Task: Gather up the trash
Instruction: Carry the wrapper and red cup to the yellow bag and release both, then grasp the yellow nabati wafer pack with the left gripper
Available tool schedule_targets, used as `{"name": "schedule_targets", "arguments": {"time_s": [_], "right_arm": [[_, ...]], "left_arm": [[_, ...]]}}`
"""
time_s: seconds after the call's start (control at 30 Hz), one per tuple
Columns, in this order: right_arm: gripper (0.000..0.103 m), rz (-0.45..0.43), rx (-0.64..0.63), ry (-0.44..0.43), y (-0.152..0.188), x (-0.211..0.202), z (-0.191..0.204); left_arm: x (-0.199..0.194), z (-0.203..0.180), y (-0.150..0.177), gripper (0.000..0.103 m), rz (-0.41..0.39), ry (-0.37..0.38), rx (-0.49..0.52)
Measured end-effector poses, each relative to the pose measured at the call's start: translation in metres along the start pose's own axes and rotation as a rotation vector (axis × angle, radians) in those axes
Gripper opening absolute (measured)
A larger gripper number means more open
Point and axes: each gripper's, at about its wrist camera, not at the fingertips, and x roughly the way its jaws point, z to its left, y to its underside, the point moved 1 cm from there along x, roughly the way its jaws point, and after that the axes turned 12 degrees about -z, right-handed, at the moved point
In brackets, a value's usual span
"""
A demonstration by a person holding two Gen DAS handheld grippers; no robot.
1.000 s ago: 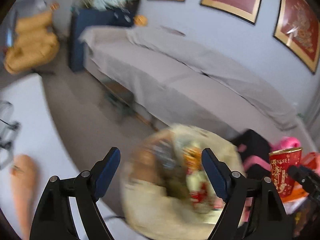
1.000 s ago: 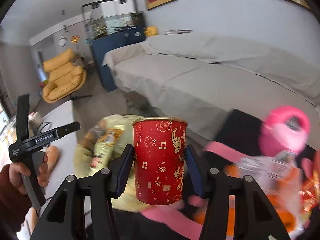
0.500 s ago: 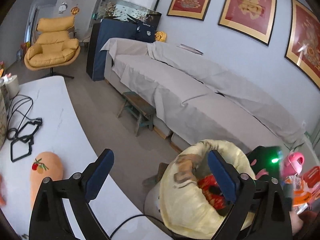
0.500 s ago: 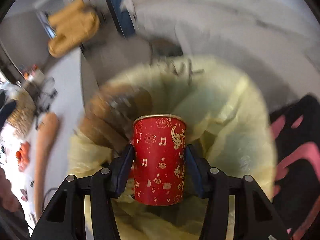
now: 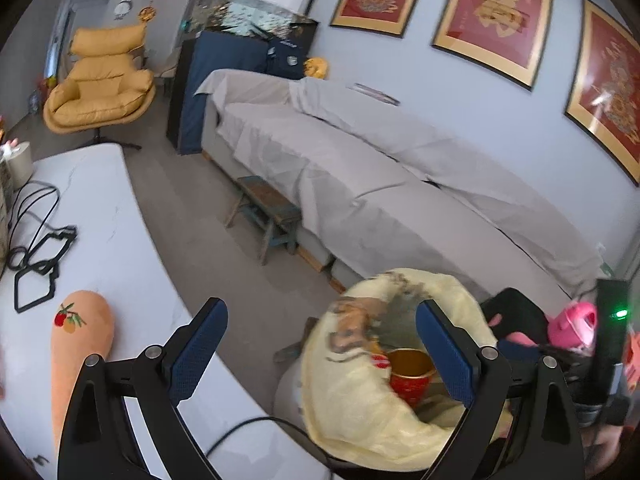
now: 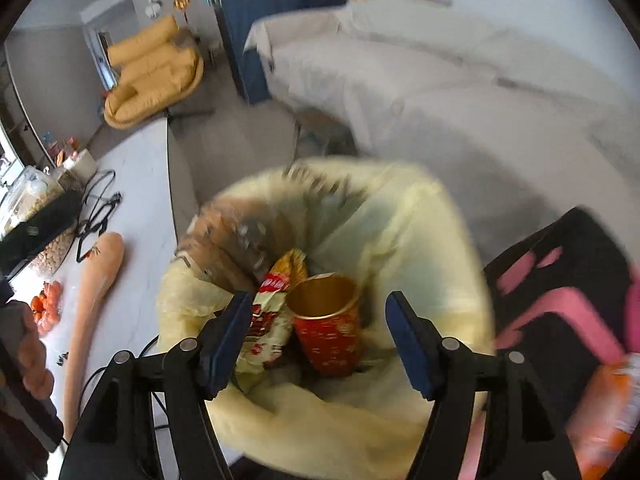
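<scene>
Living room, covered sofa (image 5: 360, 168) behind. Red cup (image 6: 326, 322), earlier clamped by right gripper (image 6: 316, 334), now released into yellow-lined bin (image 6: 400, 216); jaws opening, nothing between. Left gripper (image 5: 320, 350) jaws spread, empty. One item collected.

A home living room is showing here: a long sofa (image 5: 360, 168) is lying under a grey cover, beside a yellow lounge chair (image 5: 100, 84). Red framed pictures (image 5: 496, 20) are hanging above, and a fish tank (image 5: 248, 16) is standing on a dark cabinet.
</scene>
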Motion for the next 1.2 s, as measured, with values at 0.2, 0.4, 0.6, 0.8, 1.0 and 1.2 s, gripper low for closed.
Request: {"name": "schedule_targets", "arguments": {"time_s": [0.2, 0.4, 0.6, 0.8, 1.0, 1.2], "right_arm": [[0.08, -0.174, 0.043, 0.108, 0.008, -0.097, -0.044], [0.087, -0.264, 0.082, 0.294, 0.048, -0.192, -0.11], [0.094, -0.23, 0.113, 0.503, 0.11, -0.268, -0.174], [0.096, -0.144, 0.182, 0.546, 0.186, -0.322, -0.216], [0.096, -0.064, 0.241, 0.48, 0.244, -0.333, -0.225], [0.096, -0.071, 0.284, 0.425, 0.26, -0.317, -0.236]], "left_arm": [[-0.015, -0.062, 0.011, 0.095, 0.019, 0.133, 0.044], [-0.028, -0.142, 0.047, 0.095, 0.091, 0.301, 0.127], [-0.042, -0.219, 0.091, 0.095, 0.179, 0.475, 0.216], [-0.06, -0.275, 0.136, 0.095, 0.275, 0.589, 0.295], [-0.069, -0.303, 0.162, 0.095, 0.337, 0.62, 0.315], [-0.078, -0.317, 0.167, 0.095, 0.342, 0.621, 0.356]]}}
